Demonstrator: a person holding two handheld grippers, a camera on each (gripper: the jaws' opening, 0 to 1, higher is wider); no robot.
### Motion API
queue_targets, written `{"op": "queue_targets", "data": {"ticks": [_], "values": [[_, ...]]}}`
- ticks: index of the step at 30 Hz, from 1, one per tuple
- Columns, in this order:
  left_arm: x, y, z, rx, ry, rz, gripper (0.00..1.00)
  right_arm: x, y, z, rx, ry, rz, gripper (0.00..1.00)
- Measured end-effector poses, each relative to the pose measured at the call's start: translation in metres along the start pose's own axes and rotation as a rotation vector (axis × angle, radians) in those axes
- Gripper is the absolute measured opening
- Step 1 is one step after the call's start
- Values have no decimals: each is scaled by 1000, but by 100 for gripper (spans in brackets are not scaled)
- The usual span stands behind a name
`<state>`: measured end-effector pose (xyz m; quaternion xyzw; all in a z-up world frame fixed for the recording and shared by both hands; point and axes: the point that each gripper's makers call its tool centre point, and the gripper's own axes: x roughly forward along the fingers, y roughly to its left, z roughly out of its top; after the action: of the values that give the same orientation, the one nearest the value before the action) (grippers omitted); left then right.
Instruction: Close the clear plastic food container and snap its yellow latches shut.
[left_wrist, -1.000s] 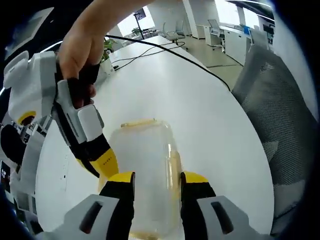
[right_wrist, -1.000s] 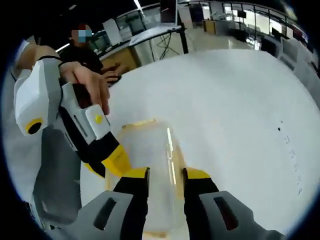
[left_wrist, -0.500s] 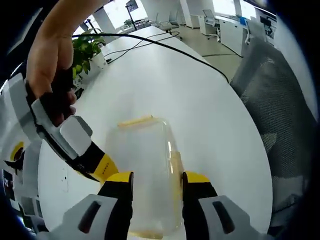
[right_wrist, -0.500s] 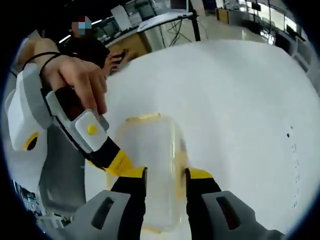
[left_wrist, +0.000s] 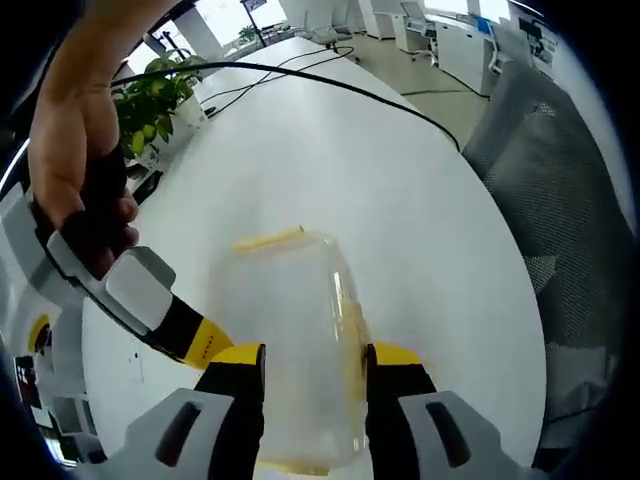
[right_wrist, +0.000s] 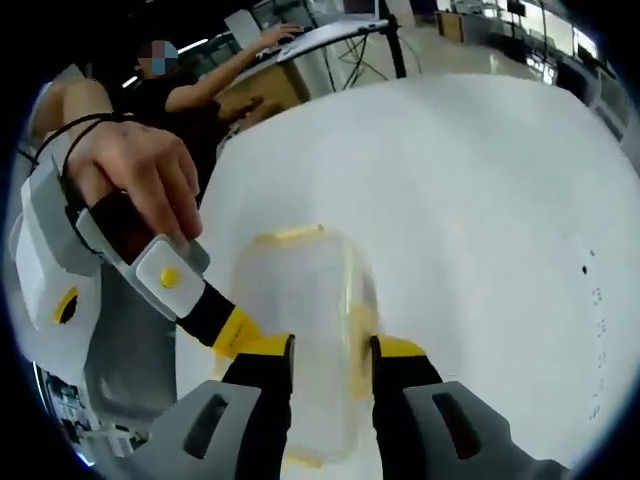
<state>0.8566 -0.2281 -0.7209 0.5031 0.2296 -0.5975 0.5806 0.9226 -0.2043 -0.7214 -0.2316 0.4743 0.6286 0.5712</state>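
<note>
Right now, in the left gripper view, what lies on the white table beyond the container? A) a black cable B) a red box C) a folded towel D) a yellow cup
A: a black cable runs across the white table past the clear container.

We look down from close above the clear container (left_wrist: 290, 340) (right_wrist: 300, 330) in both views, seemingly from opposite ends, sharing the white table (left_wrist: 400, 200) (right_wrist: 480, 200).

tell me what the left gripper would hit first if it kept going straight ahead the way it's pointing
The clear container: it already sits between the left gripper's jaws. Past its far yellow latch, just bare white table.
</note>
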Motion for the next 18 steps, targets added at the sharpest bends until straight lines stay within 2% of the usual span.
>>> {"op": "queue_targets", "data": {"ticks": [7,15,18], "values": [[1,0,-1,-13,23,22,33,1,-1,-1,12,-22,9,27],[1,0,-1,-14,34,31,33,2,-4,0,21,-13,27,28],[1,1,-1,-13,38,32,33,4,-4,0,40,-13,44,32]]}}
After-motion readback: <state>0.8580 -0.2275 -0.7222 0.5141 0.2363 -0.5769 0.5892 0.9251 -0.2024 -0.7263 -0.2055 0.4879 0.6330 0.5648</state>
